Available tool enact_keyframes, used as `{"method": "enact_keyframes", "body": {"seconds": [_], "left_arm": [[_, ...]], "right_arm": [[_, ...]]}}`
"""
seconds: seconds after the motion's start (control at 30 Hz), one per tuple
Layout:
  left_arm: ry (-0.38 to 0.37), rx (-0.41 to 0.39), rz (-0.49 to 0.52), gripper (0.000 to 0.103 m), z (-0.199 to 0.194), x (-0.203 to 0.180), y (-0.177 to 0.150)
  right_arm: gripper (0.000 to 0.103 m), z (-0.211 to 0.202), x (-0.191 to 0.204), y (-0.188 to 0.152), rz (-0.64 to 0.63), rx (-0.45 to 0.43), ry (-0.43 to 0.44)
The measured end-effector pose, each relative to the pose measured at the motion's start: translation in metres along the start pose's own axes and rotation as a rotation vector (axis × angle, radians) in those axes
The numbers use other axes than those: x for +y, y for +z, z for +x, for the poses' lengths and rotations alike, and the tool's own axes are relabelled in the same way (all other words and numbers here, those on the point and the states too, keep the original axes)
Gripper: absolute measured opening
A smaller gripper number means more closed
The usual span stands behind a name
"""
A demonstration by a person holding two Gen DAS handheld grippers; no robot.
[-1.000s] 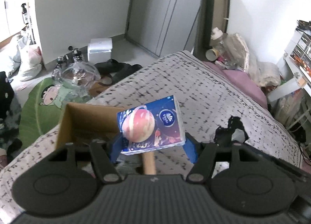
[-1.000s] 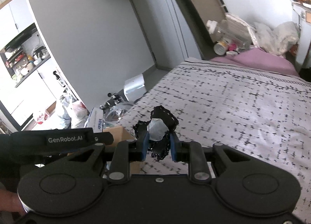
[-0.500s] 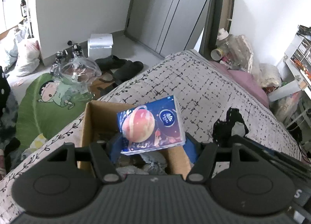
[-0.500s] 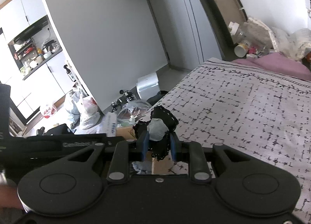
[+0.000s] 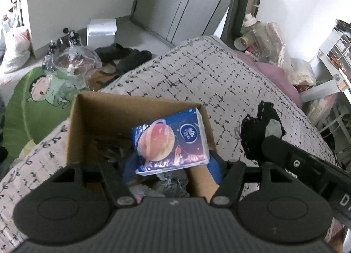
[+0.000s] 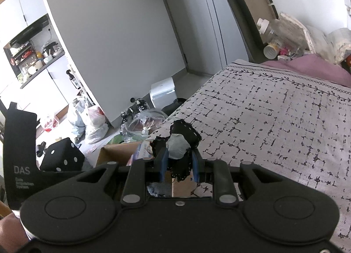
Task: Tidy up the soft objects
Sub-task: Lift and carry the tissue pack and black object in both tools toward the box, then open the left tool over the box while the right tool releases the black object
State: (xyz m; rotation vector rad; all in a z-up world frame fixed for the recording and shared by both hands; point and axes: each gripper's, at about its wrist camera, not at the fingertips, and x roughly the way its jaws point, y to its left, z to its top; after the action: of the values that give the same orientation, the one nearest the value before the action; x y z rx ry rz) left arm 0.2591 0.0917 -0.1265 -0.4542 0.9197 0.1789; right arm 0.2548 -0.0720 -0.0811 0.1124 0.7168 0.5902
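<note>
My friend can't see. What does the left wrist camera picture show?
The left hand-held gripper holds a blue tissue pack over an open cardboard box that sits on a patterned bed cover. To the right, a black cloth hangs from the other hand-held gripper.

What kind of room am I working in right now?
Most likely a lived-in bedroom in a small flat: a bed with a patterned cover fills the view, a grey wardrobe stands behind it, and kitchen shelves show through the opening beyond.
</note>
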Motion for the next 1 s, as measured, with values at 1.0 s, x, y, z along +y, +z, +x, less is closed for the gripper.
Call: {"method": "enact_keyframes", "body": {"seconds": [1.0], "left_arm": [[0.153,-0.154,-0.241,0.078,-0.067,0.076,0.004]], "right_arm": [[0.024,0.037,0.052,0.007,-0.016,0.09,0.116]]}}
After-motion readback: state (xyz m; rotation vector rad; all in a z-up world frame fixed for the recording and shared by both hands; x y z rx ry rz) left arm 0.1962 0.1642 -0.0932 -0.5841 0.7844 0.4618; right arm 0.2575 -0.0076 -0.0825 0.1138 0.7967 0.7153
